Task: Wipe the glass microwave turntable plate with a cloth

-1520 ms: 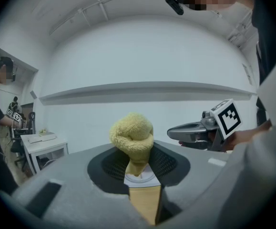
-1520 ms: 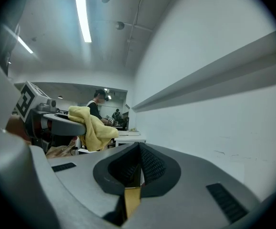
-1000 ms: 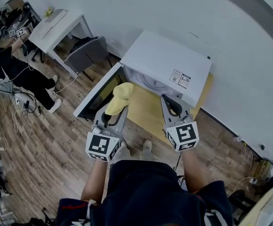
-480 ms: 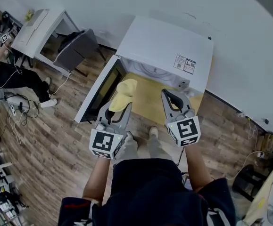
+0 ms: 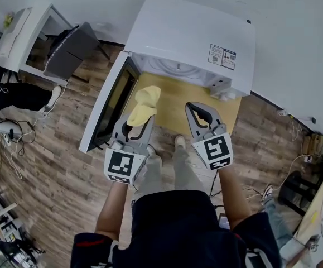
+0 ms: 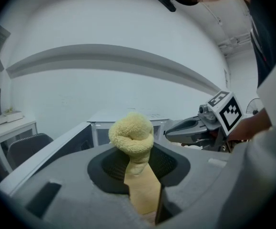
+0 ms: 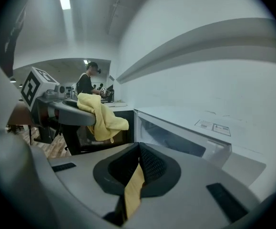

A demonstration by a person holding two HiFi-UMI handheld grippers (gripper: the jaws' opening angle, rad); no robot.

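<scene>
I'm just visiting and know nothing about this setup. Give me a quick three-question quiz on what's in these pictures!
1. Which claw grips the yellow cloth? A: left. B: right.
2. True or false: the microwave has its door swung open.
3. Fill in: the right claw is shut and holds ____.

Key: 1 A, the left claw. 2 true. 3 nothing.
</scene>
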